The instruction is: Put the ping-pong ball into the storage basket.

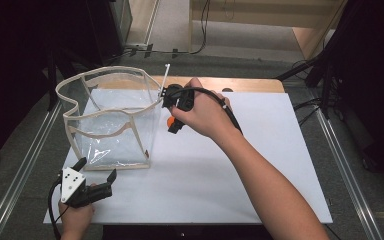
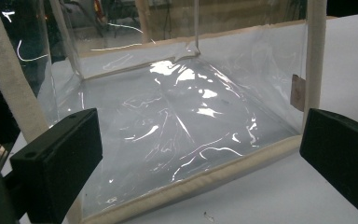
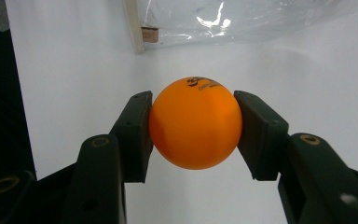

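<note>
Right gripper clamped on an orange ball, just beside the clear bag's right edge, above the white board, left gripper jaws apart, just in front of the bag.

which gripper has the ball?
The right gripper, beside the clear bag's right edge: its fingers clamp the orange ball. The left gripper, at the bag's near corner, is open and holds nothing.

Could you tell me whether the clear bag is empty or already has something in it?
Empty: the clear bag shows nothing inside; the orange ball remains outside.
</note>
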Tool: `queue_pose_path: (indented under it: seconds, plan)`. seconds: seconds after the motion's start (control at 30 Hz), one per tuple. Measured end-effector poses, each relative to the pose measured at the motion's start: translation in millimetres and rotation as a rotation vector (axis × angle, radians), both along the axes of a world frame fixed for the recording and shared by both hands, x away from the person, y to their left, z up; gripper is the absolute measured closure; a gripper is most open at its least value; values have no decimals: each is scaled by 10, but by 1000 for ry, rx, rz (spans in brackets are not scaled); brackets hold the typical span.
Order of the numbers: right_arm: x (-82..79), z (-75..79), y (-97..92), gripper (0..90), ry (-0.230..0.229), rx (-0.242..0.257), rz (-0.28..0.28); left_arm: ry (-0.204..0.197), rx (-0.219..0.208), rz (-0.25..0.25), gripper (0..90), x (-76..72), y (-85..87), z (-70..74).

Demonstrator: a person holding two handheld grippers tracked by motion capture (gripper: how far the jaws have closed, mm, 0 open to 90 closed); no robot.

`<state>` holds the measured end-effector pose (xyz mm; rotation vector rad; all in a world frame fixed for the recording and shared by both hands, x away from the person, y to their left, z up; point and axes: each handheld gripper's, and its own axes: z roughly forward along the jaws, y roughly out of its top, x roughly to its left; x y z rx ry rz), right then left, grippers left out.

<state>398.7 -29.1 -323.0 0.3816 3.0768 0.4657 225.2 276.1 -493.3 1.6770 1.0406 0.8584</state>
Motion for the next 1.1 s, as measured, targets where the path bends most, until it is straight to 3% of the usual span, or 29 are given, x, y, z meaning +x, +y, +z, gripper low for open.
queue_pose_path:
  seconds: [1.1]
  plan:
    - [169,315,99,478,-1,36,9,1,1,-1,0,2,2,2]
